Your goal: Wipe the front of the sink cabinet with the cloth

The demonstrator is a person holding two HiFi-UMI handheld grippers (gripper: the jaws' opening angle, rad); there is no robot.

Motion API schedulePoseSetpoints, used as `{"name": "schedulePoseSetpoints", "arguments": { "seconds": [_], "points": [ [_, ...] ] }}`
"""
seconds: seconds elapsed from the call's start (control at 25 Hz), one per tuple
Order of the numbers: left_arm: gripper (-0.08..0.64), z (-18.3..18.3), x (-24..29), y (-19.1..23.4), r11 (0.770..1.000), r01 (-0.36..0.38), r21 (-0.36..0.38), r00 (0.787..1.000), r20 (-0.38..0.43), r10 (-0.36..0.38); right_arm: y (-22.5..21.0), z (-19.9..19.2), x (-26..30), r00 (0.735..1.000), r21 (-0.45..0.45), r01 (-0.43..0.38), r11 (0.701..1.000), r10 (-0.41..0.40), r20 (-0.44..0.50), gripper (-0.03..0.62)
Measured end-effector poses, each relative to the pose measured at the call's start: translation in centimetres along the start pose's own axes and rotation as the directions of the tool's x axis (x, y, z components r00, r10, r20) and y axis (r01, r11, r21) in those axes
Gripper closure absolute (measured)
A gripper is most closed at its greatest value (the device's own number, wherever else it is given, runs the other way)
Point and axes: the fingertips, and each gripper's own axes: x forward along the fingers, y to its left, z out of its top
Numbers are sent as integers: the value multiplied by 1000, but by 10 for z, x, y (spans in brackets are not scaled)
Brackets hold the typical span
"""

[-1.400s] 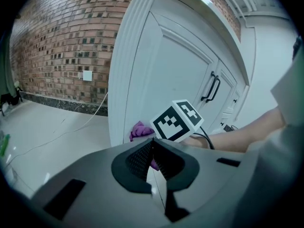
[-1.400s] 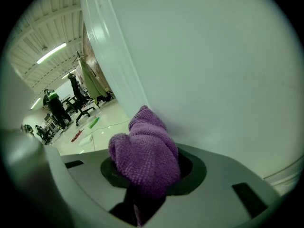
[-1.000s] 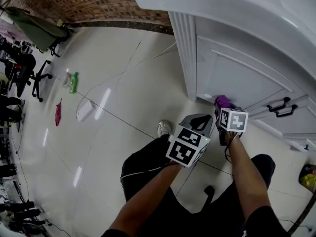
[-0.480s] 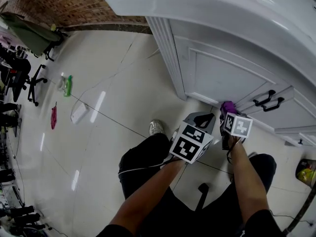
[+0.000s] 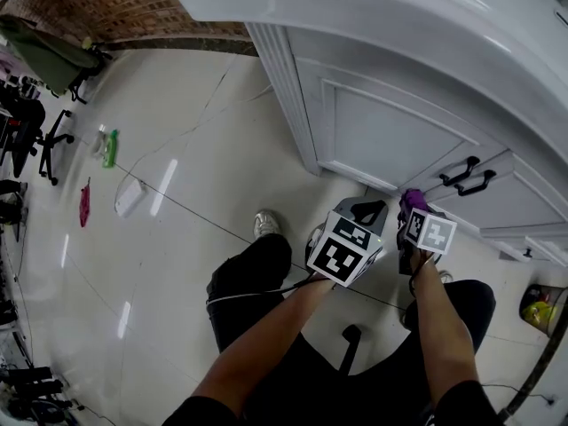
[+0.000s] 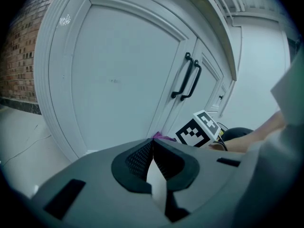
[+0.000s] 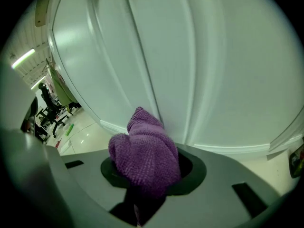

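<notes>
Right claw (image 7: 145,184) clamping bunched purple microfibre cloth (image 7: 145,156), holding it low against white sink cabinet front (image 5: 390,131); contact unclear. Left claw (image 6: 153,163) hovering alongside, closed on nothing. Cloth looking soft, light, floppy; gripping bunched middle likely keeping it firm for wiping.

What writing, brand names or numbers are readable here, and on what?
No readable text anywhere.
Cubes on left gripper and right gripper: black-and-white square patterns, no letters.
Purple cloth: no tag shows.
Green bottle on the floor: label too small to read.
</notes>
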Motion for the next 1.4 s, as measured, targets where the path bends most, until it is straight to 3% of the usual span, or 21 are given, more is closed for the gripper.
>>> {"name": "schedulePoseSetpoints", "arguments": {
  "seconds": [0.32, 0.64, 1.4],
  "points": [
    [555, -9, -2, 6, 1000, -10, -12, 1000, -22, 9, -3, -13, 24, 998, 4, 23, 1000, -23, -51, 463],
    [555, -16, -12, 21, 999, -34, -34, 999, -24, 33, 21, -17, 50, 997, -25, -13, 1000, 11, -74, 463],
    [555, -24, -56, 79, 984, -137, -114, 990, 14, 140, 146, 15, 85, 980, -150, -196, 969, 188, -66, 463]
  ]
}}
